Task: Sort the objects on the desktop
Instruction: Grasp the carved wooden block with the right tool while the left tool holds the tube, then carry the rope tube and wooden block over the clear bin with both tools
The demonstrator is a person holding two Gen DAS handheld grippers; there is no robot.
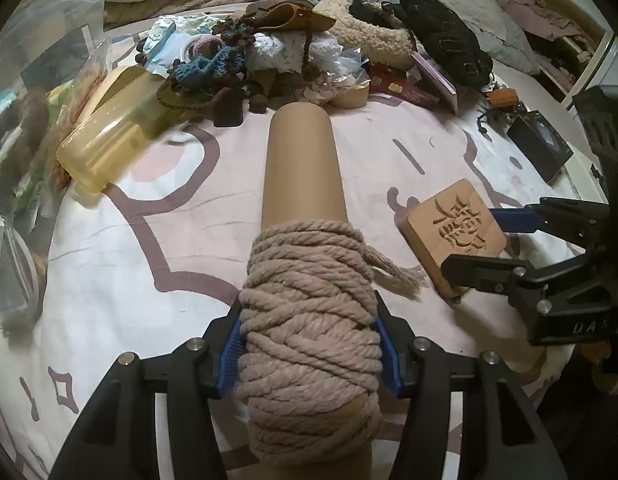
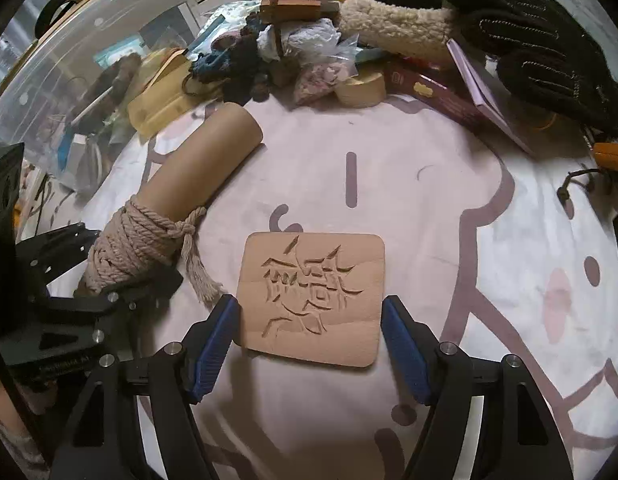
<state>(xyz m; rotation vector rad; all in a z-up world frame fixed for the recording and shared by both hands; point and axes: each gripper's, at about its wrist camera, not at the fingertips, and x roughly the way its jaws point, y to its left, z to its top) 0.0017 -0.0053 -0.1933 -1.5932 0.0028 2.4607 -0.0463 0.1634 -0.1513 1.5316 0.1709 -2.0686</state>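
Between the blue pads of the left gripper [image 1: 309, 344], a rope-wound cardboard tube [image 1: 303, 168] is clamped at its rope windings [image 1: 309, 320], the bare end pointing toward the clutter pile [image 1: 293, 52]. Either side of the carved wooden block [image 2: 313, 296], the right gripper [image 2: 311, 340] is held parted, pads just beside its edges, nothing yet gripped. Lying flat on the patterned sheet [image 2: 449, 208], the block is judged stiff, light and smooth-sided; a hold across its opposite edges is advised. The rope is judged soft and grippy.

Both wrist views look forward, close above the bedsheet [image 1: 157, 240], sharing its clutter.
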